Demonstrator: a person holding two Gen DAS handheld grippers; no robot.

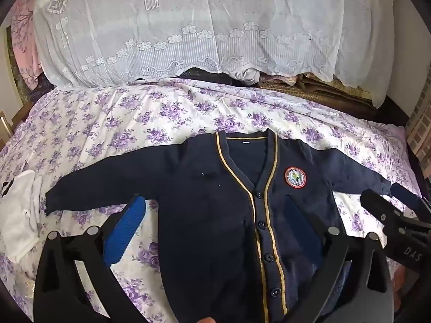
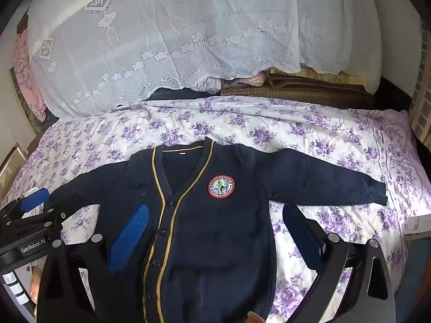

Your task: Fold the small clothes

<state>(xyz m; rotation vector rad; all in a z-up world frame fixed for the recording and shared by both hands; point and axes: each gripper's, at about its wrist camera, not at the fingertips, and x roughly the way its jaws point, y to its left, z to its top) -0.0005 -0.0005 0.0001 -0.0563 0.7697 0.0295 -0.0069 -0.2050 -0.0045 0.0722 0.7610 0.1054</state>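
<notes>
a bed spread with a white sheet (image 1: 113, 123) printed in purple flowers fills both views, with a heap under a white lace cloth (image 1: 204, 27) along its far side. the left gripper (image 1: 212, 231) has its blue-padded fingers (image 1: 126, 231) spread wide, nothing between them pressed, hanging above the left half of a navy cardigan (image 1: 210, 202); one pad sits over the sheet beside the garment, the other over its buttoned front. the right gripper (image 2: 215, 239) is likewise spread wide and holds nothing, its fingers (image 2: 129, 239) straddling the cardigan's right half. the cardigan lies flat and face up in the middle of the bed, buttoned, gold trim running down the placket, a round red-rimmed badge (image 2: 221, 185) on the chest, both sleeves stretched out sideways. a white garment (image 1: 18, 215) lies crumpled near the left sleeve's cuff.
</notes>
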